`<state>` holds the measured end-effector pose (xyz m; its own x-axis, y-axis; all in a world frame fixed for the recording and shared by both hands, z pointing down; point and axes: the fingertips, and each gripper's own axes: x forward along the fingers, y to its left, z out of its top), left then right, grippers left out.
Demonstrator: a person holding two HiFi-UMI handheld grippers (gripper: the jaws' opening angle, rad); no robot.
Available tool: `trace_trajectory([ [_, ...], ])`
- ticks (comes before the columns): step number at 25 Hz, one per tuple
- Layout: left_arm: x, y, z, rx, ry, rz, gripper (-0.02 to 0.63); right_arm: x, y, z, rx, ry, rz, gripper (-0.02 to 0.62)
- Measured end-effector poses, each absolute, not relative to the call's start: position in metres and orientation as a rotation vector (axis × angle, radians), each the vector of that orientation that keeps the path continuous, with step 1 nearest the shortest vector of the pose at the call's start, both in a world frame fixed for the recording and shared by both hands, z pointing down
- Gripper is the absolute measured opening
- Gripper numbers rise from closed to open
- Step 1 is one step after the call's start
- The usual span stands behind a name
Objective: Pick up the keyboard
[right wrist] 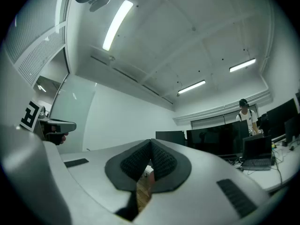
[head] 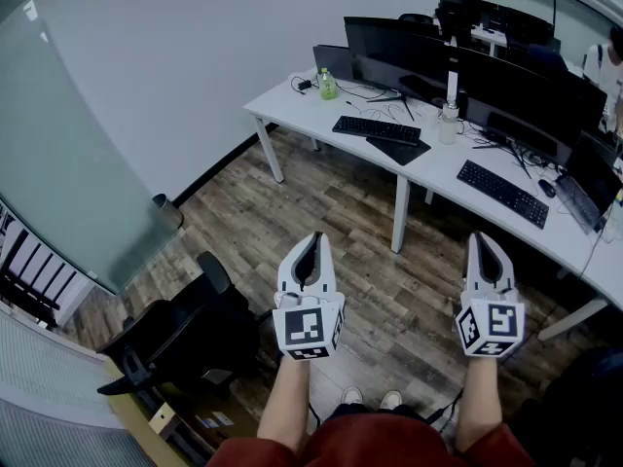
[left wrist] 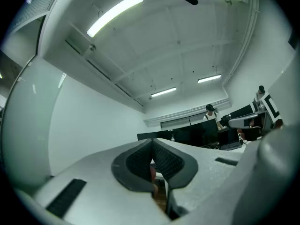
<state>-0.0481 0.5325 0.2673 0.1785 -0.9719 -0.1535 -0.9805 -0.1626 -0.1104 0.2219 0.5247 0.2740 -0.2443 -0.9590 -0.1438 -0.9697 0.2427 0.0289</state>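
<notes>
Standing back from the white bench (head: 292, 97), you hold the left hand-held gripper (head: 311, 242) and the right hand-held gripper (head: 484, 243) over the wooden floor (head: 321, 197), each with its jaws pressed together on nothing; a black keyboard (head: 376, 128) lies on the bench ahead, well apart from both; a second keyboard (head: 503, 192) lies further right.

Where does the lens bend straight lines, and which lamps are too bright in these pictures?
Head view: the desk edges curve; the light is even and soft. Left gripper view: dark corners, the ceiling lamp glares white, and the left gripper fills the bottom. Right gripper view: the same round distortion, and its ceiling strip lamp glares too.
</notes>
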Motion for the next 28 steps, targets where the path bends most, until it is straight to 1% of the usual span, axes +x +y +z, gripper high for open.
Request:
trace_trajectory([
  [9, -0.098, 0.548, 0.264, -2.249, 1.912, 0.092, 0.008, 0.164, 0.537, 0.267, -1.834, 2.433, 0.207, -0.002],
  [16, -0.138, 0.544, 0.279, -2.277, 1.936, 0.064, 0.008, 0.131, 0.537, 0.276, -1.854, 2.427, 0.209, -0.002],
  [22, -0.157, 0.533, 0.295, -2.321, 1.935, 0.046, 0.008, 0.121, 0.534, 0.288, -1.897, 2.426, 0.186, -0.002],
  [28, -0.168, 0.516, 0.290, -2.338, 1.917, 0.043, 0.008, 0.117, 0.523, 0.282, -1.946, 2.417, 0.192, -0.002],
])
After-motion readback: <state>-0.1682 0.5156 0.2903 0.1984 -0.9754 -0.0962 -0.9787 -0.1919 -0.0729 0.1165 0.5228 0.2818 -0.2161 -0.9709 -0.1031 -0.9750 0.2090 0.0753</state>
